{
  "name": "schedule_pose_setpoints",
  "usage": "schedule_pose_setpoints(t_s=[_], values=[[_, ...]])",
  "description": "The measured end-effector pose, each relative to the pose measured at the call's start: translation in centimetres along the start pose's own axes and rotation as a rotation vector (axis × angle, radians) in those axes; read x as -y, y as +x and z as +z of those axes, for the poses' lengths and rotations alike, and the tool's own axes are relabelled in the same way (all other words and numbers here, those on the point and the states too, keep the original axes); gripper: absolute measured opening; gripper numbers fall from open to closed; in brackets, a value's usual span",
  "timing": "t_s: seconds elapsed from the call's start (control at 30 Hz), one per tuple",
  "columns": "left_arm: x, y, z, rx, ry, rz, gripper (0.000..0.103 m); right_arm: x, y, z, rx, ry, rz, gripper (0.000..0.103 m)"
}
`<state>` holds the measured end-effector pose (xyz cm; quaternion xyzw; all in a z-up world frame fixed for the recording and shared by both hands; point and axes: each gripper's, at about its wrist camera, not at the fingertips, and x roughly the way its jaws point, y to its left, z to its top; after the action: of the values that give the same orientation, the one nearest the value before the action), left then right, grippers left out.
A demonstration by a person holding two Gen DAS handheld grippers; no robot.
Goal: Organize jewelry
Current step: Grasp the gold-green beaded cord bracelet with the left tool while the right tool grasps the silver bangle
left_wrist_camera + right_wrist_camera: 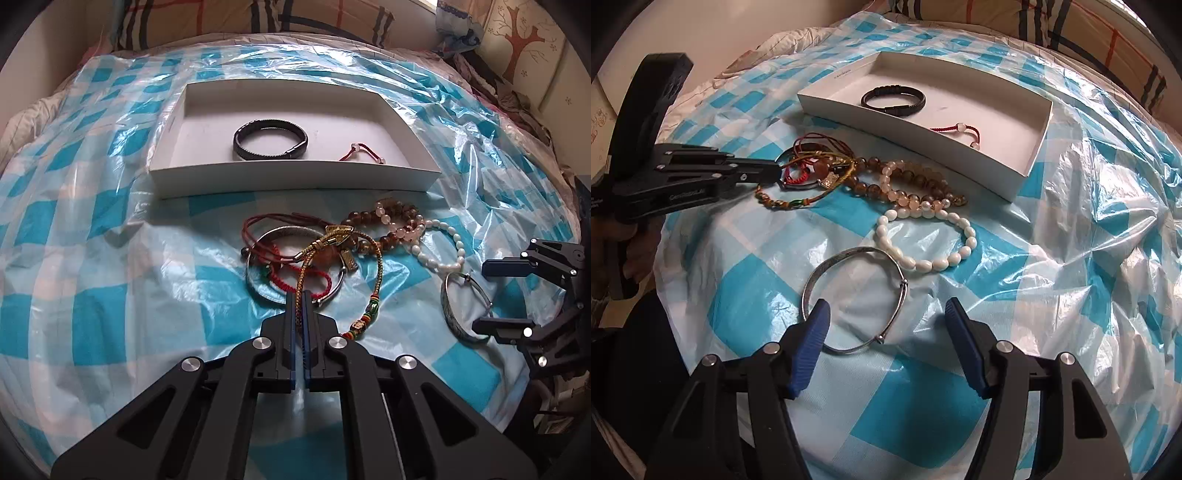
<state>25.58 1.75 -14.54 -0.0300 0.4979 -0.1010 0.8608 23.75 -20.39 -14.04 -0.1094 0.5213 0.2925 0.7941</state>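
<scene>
A white box holds a black bracelet and a red cord bracelet. In front of it lies a tangled pile of bracelets. My left gripper is shut at the pile's near edge, where a red woven bracelet and a gold braided cord meet its tips; what it pinches is unclear. My right gripper is open around a silver bangle. A white bead bracelet lies beyond the bangle.
Everything lies on a crinkled blue-and-white checked plastic sheet spread over a bed. Plaid pillows lie behind the box. A wall panel with a tree picture stands at the far right.
</scene>
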Motion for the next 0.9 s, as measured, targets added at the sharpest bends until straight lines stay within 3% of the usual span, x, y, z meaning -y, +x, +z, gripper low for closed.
schedule_pose_setpoints(t_s=[0.17,0.43,0.5,0.67,0.83,0.9], values=[[-1.7,-0.5,-1.2,-0.016,-0.033,-0.005,0.003,0.7,-0.1,0.1,0.039,0.064,0.027,0.064],[-0.9,0.1,-0.7,-0.013,-0.002,0.018,0.008,0.2,0.7,-0.1,0.053,0.084,0.029,0.064],[-0.6,0.6,-0.8,-0.008,0.007,0.028,0.01,0.1,1.0,-0.3,0.056,0.092,0.021,0.059],[0.2,0.6,-0.8,-0.001,0.043,0.038,0.006,-0.6,0.5,-0.5,0.063,0.078,0.008,0.025],[0.5,-0.2,-1.3,-0.004,0.056,0.008,0.003,-1.3,0.3,-1.0,0.053,0.054,0.008,0.022],[0.4,-0.3,-1.4,-0.006,0.047,-0.001,0.003,-0.9,0.7,-0.9,0.036,0.078,0.022,0.025]])
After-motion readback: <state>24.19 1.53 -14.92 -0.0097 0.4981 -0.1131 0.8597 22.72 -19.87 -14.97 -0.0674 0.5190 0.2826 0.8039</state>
